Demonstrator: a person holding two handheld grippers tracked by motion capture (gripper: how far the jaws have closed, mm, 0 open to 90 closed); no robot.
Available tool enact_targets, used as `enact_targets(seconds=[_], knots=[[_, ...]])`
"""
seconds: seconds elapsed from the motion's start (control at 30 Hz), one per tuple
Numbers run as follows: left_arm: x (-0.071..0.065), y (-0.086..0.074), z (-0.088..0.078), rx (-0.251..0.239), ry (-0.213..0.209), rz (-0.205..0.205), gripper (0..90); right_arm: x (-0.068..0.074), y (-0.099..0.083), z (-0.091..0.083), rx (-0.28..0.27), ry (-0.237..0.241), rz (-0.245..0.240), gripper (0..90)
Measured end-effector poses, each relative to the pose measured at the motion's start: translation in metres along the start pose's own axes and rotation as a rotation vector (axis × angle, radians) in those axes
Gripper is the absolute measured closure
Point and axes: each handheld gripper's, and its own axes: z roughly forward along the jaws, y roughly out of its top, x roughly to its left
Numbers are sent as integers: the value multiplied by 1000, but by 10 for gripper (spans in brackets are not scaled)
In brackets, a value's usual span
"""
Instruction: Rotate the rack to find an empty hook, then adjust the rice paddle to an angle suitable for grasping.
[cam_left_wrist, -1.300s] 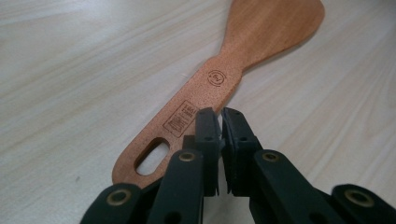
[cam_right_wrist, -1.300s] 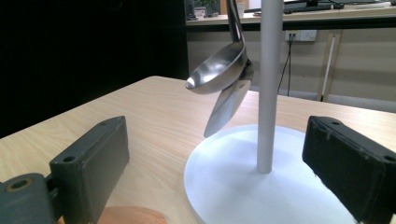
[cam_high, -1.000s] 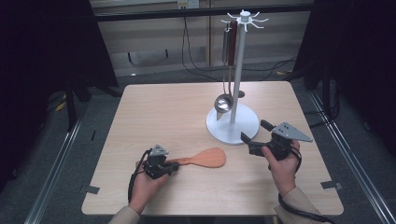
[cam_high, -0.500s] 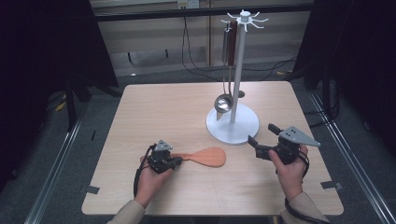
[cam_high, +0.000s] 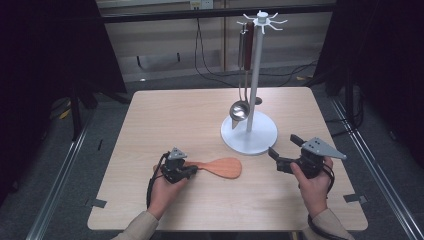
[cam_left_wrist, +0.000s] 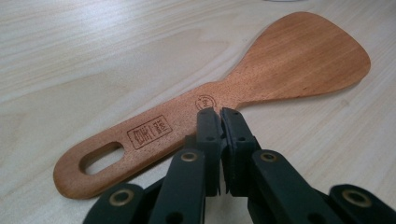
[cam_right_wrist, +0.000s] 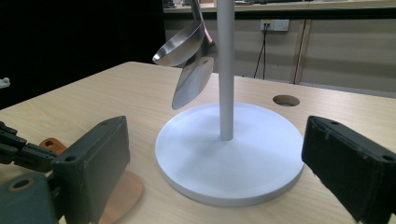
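A wooden spatula (cam_high: 222, 167) lies flat on the table, blade to the right. In the left gripper view its handle (cam_left_wrist: 154, 133) has a slot and a stamped mark. My left gripper (cam_high: 192, 170) rests at the handle. Its jaws are shut against each other, tips (cam_left_wrist: 219, 113) over the handle's near edge, and I see nothing between them. My right gripper (cam_high: 284, 145) is open wide and points at the round white base (cam_high: 250, 137) of a utensil stand. That base (cam_right_wrist: 229, 158) lies just beyond its spread jaws.
A steel ladle (cam_high: 239, 110) and a brown-handled utensil (cam_high: 248, 45) hang from the stand's top hooks; the ladle bowl (cam_right_wrist: 180, 46) and a flat blade (cam_right_wrist: 194, 81) dangle left of the pole (cam_right_wrist: 225, 70). A round hole (cam_right_wrist: 286, 100) sits in the tabletop behind the stand.
My right gripper has drawn slightly to the right, away from the stand's base. The left gripper and the spatula stay where they were.
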Motion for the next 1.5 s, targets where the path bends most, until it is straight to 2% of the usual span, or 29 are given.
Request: enact_targets(seconds=[0.07, 0.1, 0.27, 0.37, 0.4, 0.43, 0.5, 0.53, 0.67, 0.73, 0.8, 0.87, 0.9, 0.93, 1.03, 1.07, 1.1, 1.13, 1.2, 1.23, 1.3, 1.33, 1.5], knots=[[0, 0, 1, -6, 9, 1, 866, 0, 1, 0, -6, 2, 3, 79], [-1, 0, 1, -15, 8, -20, 866, 0, 0, 0, -3, 1, 3, 79], [-3, 2, 1, -13, 15, -23, 847, -1, 0, 0, 5, 3, -7, 82], [-3, 4, -2, -31, 21, -35, 843, -1, 0, 0, 7, 6, -10, 84], [-2, 5, -5, -33, 24, -21, 843, -1, 0, -1, 7, 4, -8, 84], [-1, 6, -8, -49, 38, -30, 847, -1, 0, -1, 5, 3, -4, 84], [2, 7, -13, -67, 55, -39, 868, -2, 0, -1, 6, -4, -3, 84], [4, 7, -15, -81, 68, -56, 876, -2, 0, -1, 7, -6, -3, 84], [15, 3, -20, -80, 94, -84, 889, -2, 0, -1, 6, -6, -4, 84], [18, 2, -20, -92, 112, -113, 891, -2, 0, -1, 8, -4, -1, 84], [25, 1, -22, -82, 118, -114, 891, -2, 0, -1, 10, -2, -2, 84], [28, 0, -22, -108, 132, -139, 891, -2, -1, -1, 20, 0, -7, 84], [30, 0, -22, -104, 139, -137, 894, -2, -2, -1, 27, 4, -9, 84], [31, 0, -22, -113, 146, -153, 896, -1, -3, -1, 28, -4, -9, 84], [33, 1, -23, -108, 177, -144, 898, -2, -3, -3, 29, -1, -20, 84], [33, 1, -24, -113, 176, -150, 899, -2, -2, -4, 24, -8, -17, 84], [33, 1, -23, -123, 154, -177, 899, -3, -2, -6, 26, -5, -19, 84], [34, 0, -23, -121, 151, -189, 900, -4, -3, -6, 24, -11, -18, 84], [35, -1, -22, -107, 162, -178, 900, -4, -3, -7, 25, -13, -13, 84], [35, -2, -21, -111, 159, -194, 900, -6, -3, -8, 28, -13, -21, 84], [36, -3, -21, -104, 167, -193, 900, -5, -2, -10, 21, -16, -3, 84], [37, -3, -21, -103, 167, -192, 900, -6, -2, -10, 22, -17, -18, 84], [34, -3, -17, -98, 149, -202, 900, -7, -2, -10, 19, -19, -12, 84]])
